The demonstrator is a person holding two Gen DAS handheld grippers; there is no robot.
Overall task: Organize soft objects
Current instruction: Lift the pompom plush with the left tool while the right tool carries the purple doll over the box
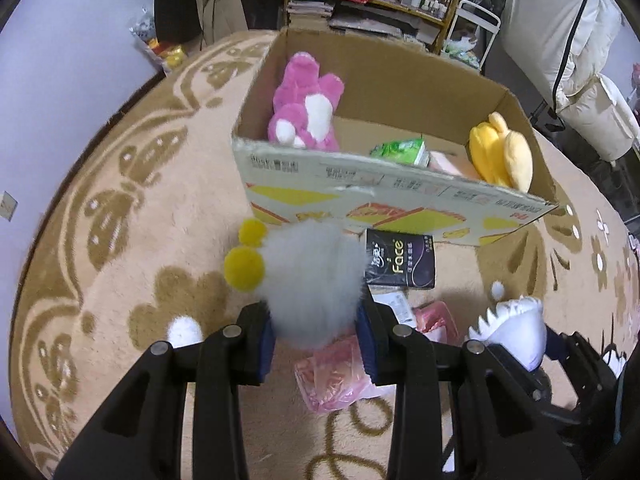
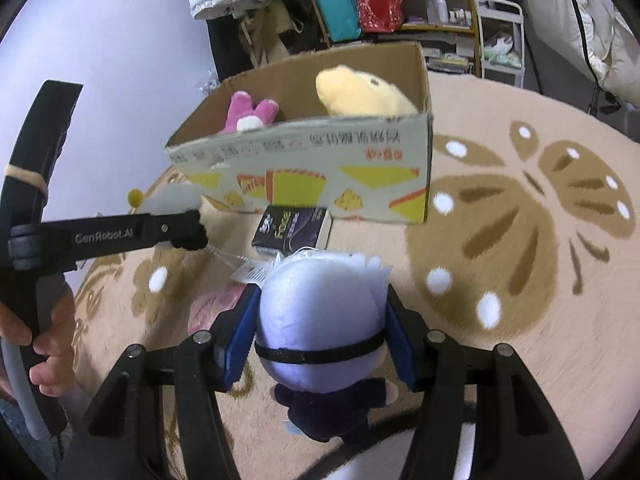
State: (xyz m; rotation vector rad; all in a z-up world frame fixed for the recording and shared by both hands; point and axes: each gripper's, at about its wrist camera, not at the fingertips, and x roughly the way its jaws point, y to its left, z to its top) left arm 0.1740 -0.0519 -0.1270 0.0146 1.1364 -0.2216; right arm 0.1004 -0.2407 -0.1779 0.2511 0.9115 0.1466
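- Clamped between my left gripper's [image 1: 316, 336] blue pads is a fluffy grey plush with round yellow pom-poms [image 1: 312, 280], held above the beige patterned rug [image 1: 132, 216].
- My right gripper [image 2: 322, 340] is closed on a white-headed plush doll with a black eye band and dark navy body [image 2: 320, 320], its paper tag hanging off to the left.
- Ahead stands the open cardboard box with yellow printed panels [image 1: 396, 196]; a pink and white plush rabbit [image 1: 306, 108] lies by its far left corner, a yellow plush toy [image 1: 502, 152] leans at its right edge, and a green packet [image 1: 400, 150] lies between them.
- On the rug against the box's near wall lies a black tissue pack lettered "Face" [image 1: 400, 262]; pink plastic bags [image 1: 336, 376] lie beneath my left gripper.
- I judge this the carrying step, both toys lifted and neither yet boxed.
- Next I must raise each over the near edge, then open above the bare box floor.
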